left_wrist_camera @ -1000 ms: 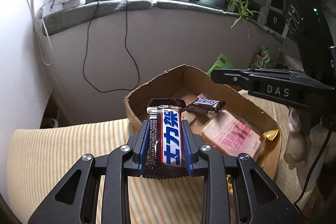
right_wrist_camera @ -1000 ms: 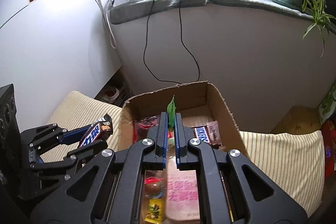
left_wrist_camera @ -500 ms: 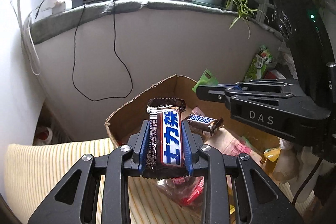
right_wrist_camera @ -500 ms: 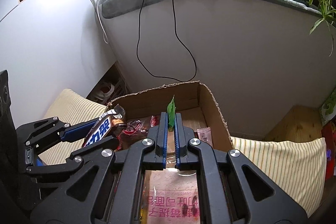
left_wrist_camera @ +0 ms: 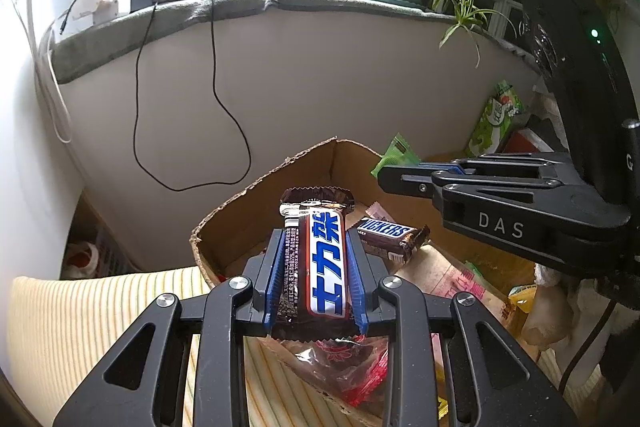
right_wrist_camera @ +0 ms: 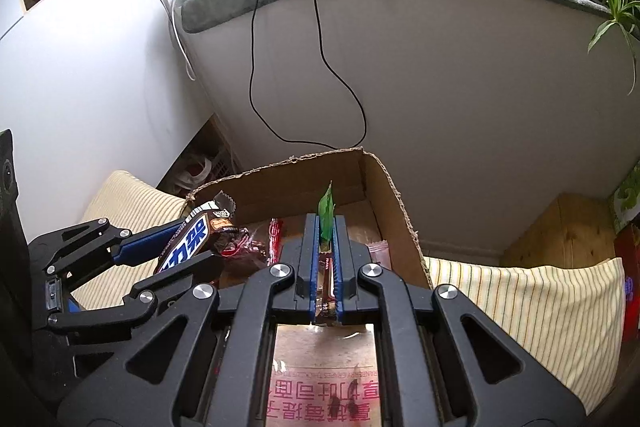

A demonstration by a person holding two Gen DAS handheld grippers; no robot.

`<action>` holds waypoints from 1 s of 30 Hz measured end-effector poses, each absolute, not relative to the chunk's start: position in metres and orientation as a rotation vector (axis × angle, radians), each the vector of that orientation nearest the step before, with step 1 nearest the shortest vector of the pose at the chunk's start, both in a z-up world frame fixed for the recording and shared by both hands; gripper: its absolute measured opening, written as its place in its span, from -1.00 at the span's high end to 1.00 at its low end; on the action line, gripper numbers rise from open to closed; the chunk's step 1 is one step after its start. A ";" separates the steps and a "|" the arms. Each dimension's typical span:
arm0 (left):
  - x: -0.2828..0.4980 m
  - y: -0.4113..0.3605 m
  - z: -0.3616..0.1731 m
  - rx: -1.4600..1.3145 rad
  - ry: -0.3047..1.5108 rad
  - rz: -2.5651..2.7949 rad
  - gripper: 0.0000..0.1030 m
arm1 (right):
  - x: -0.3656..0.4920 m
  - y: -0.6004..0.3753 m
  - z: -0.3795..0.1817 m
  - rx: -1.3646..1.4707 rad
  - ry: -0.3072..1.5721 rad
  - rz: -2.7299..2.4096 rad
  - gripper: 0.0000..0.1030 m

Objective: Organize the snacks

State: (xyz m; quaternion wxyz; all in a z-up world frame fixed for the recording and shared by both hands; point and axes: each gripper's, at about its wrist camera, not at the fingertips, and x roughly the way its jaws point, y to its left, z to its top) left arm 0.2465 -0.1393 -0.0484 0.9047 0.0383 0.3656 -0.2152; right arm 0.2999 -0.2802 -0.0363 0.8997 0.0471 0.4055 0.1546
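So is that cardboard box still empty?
No. The cardboard box already holds snacks: a Snickers bar, a pink packet and a red-wrapped bag.

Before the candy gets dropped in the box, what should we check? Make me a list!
1. Left tool grips the brown Snickers bar with blue lettering: ok.
2. Right tool pinches the thin green packet: ok.
3. Bar is above the open brown cardboard box: ok.
4. Free space inside the box: cannot tell, snacks already cover much of the bottom.
5. The tools are apart, not touching: ok.
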 end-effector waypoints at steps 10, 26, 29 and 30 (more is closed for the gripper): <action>0.244 -0.139 -0.044 0.081 0.742 -0.440 0.33 | 0.299 -0.282 -0.034 0.085 0.834 0.296 0.51; 0.213 -0.128 -0.024 0.071 0.703 -0.437 0.33 | 0.265 -0.282 -0.013 0.059 0.782 0.272 -0.24; 0.203 -0.124 -0.019 0.069 0.693 -0.432 0.33 | 0.254 -0.283 -0.004 0.052 0.759 0.255 -0.37; 0.199 -0.122 -0.017 0.066 0.688 -0.430 0.33 | 0.249 -0.284 -0.002 0.053 0.752 0.250 -0.39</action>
